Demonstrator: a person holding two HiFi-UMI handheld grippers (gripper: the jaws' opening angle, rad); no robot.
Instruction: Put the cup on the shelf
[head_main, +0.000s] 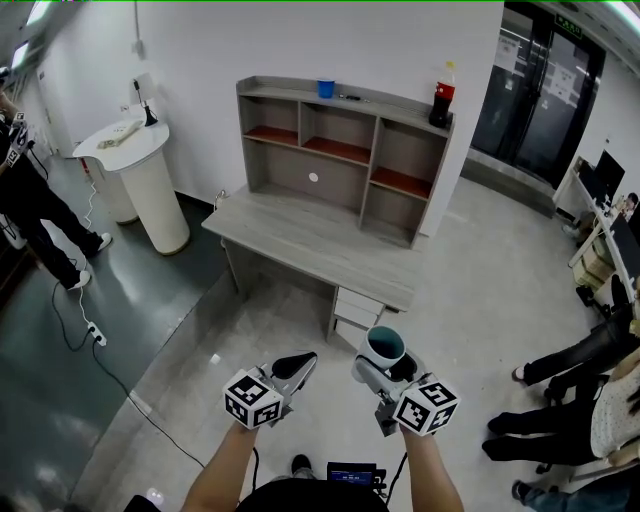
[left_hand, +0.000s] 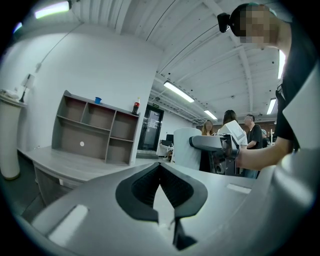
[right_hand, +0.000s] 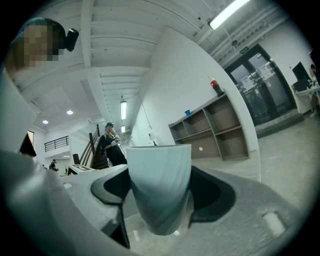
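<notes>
**Cup in your right gripper, shelf well ahead**

Your right gripper (head_main: 386, 362) pinches the pale cup (head_main: 384, 344) between its dark pads, low and right of centre in the head view; the cup stands upright with its mouth up and its inside dark. In the right gripper view the cup (right_hand: 159, 187) fills the middle of the frame, with a jaw pressed against each side of it. Your left gripper (head_main: 296, 365) sits low and left of centre; its jaws are pressed together with nothing between them, as the left gripper view (left_hand: 160, 186) shows.

The grey shelf (head_main: 340, 150) stands on the desk (head_main: 300, 245) against the white wall in the upper middle of the head view, well apart from both grippers. A small blue cup (head_main: 325, 88) and a dark bottle (head_main: 441, 98) with a red cap stand on its top board. A white round stand (head_main: 145, 180) is at the upper left; seated people's legs (head_main: 560, 365) show at the right edge.
</notes>
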